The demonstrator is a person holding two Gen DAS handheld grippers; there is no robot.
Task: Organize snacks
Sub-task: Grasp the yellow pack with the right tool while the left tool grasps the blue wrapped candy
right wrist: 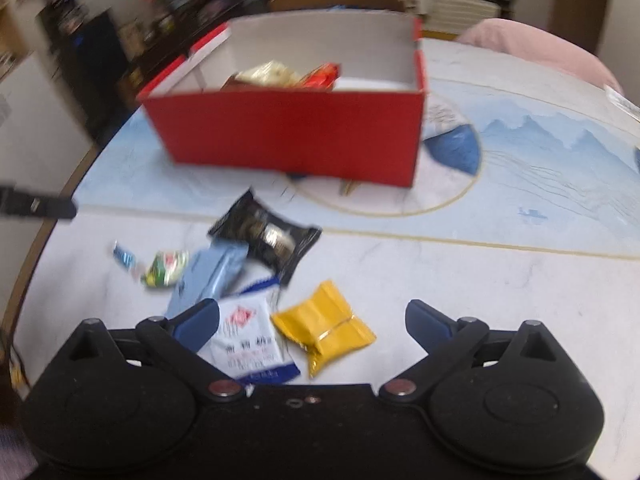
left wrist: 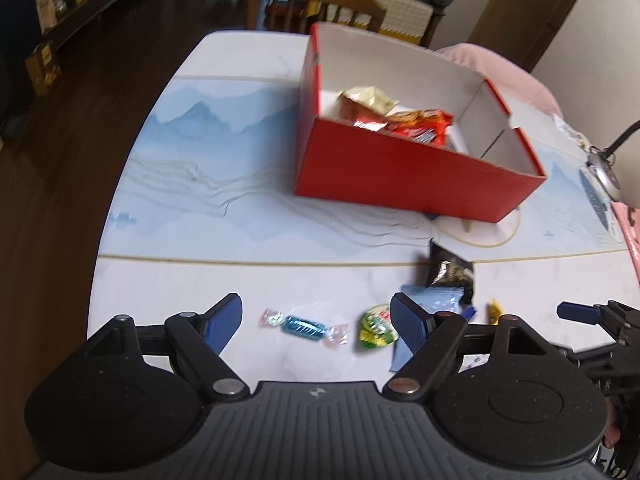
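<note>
Left wrist view: left gripper (left wrist: 316,322), jaws spread and empty, frames the blue candy (left wrist: 303,327); red box (left wrist: 400,168) beyond holds sorted snacks.
Right wrist view: right gripper (right wrist: 312,322), spread, brackets the yellow packet (right wrist: 326,326), apparently for pickup.

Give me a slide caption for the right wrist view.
Open right gripper above yellow packet and white sachet; red box of snacks behind.

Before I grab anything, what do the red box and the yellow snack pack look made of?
Red box: likely cardboard, with a matte red outside, plain white inside and folded flaps. Yellow snack pack: probably thin plastic or foil film, shiny and crinkled, with a glinting seam.
</note>
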